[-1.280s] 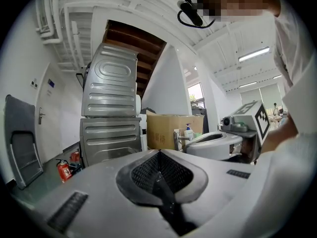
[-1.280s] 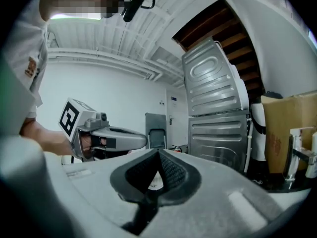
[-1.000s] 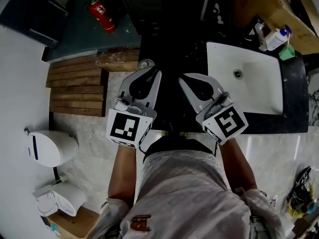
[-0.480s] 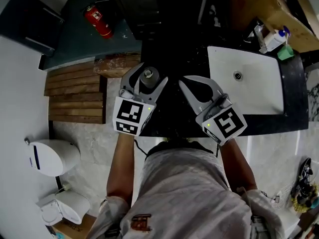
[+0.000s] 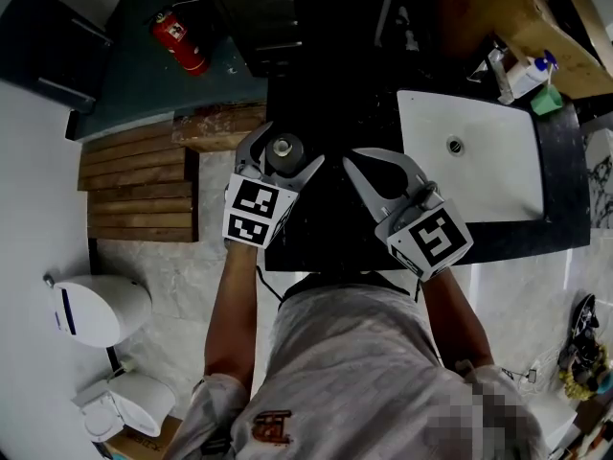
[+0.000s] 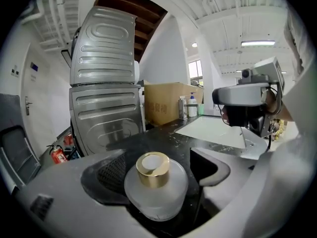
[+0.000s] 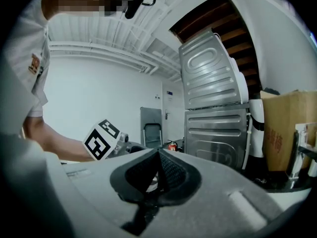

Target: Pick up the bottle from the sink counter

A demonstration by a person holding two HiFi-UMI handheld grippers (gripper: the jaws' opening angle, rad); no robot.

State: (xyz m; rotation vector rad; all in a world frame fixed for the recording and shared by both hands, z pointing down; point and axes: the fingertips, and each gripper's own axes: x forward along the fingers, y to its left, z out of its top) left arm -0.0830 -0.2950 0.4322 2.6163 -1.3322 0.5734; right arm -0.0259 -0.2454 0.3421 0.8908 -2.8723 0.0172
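A squat frosted bottle (image 5: 283, 148) with a gold cap stands upright on the black sink counter (image 5: 326, 103), near its left end. My left gripper (image 5: 285, 140) straddles it, and its jaws are opening. In the left gripper view the bottle (image 6: 156, 190) sits low between the jaws, close to the left pad, with a dark gap to the right finger (image 6: 218, 170). Neither pad presses on it. My right gripper (image 5: 374, 156) hovers over the counter just to the right, shut and empty; its tips (image 7: 158, 153) meet.
A white basin (image 5: 479, 161) lies in the counter to the right, with soap bottles (image 5: 527, 73) behind it. Left of the counter are wooden slats (image 5: 139, 185), a fire extinguisher (image 5: 179, 38) and a toilet (image 5: 96, 310). Steel appliances (image 6: 104, 83) and a cardboard box (image 6: 168, 100) stand beyond.
The left gripper's jaws went from shut to wide apart, and the bottle now shows between them. That gripper also shifted a little forward. The right gripper has barely moved.
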